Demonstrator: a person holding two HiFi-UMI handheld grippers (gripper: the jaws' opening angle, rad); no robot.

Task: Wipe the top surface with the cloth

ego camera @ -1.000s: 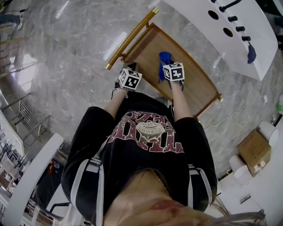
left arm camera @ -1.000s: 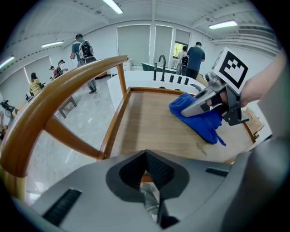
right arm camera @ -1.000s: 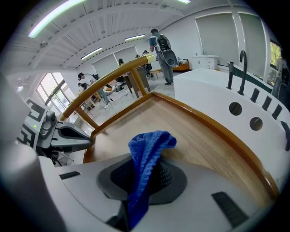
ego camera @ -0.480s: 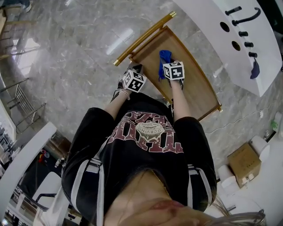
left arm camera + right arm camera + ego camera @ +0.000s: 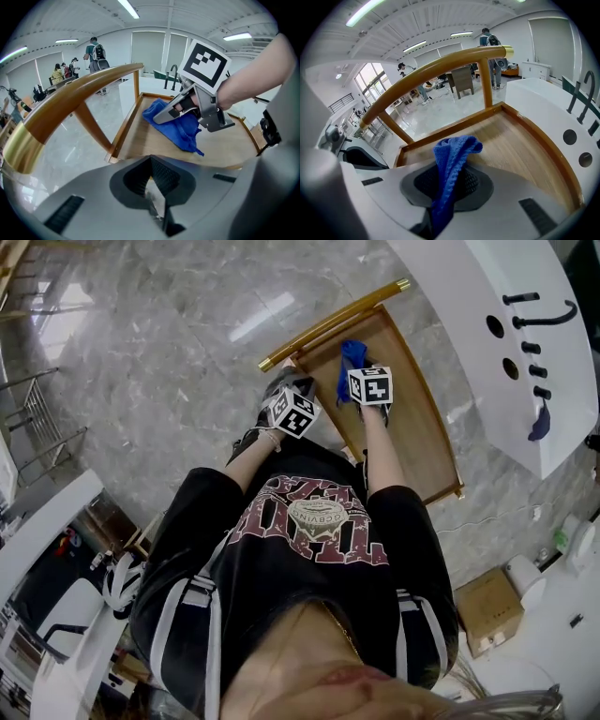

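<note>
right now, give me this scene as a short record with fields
surface: wooden top with a raised rim and a gold handle bar at the far end
cloth: blue cloth, draped onto the wooden top near the handle end
right gripper: shut on the blue cloth, held over the wooden top
left gripper: shut, nothing in it, at the edge of the wooden top, apart from the cloth

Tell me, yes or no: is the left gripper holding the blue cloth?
No: the left gripper has its jaws together on nothing; the blue cloth is pinched in the right gripper.
</note>
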